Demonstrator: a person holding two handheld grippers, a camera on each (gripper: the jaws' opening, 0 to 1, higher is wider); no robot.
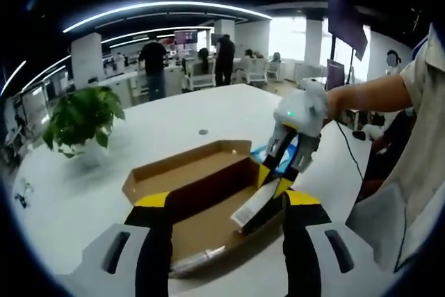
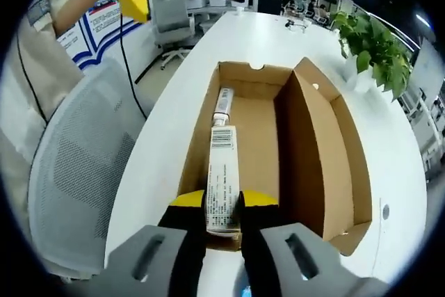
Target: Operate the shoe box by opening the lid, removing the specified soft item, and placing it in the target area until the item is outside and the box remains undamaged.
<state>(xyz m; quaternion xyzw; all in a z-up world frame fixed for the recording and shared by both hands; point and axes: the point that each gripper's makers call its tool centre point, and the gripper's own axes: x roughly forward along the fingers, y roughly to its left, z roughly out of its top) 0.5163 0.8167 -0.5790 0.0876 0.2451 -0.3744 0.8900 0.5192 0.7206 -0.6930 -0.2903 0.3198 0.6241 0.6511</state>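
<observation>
Tube [image 2: 222,172], white with a barcode and small print, lies lengthwise in the open box [image 2: 278,137], its capped end pointing away from the right gripper [image 2: 224,210], whose yellow-tipped jaws are closed on the tube's near end. The box is brown cardboard, its lid [image 2: 334,151] folded back on one long side and standing at an angle. Seen from the left gripper view, the same box [image 1: 201,193] sits on the white desk [image 1: 174,123] with the tube [image 1: 254,206] tilted up at the box's edge, pinched by the right gripper [image 1: 274,184] reaching in from the right at the end of a person's arm [image 1: 368,95]. The left gripper [image 1: 226,206] holds its jaws wide apart on either side of the box's near end, gripping nothing. A potted plant [image 1: 80,119] stands on the desk well apart from the box, and a grey mesh chair [image 2: 76,186] sits beside the desk. People stand among office desks in the background
</observation>
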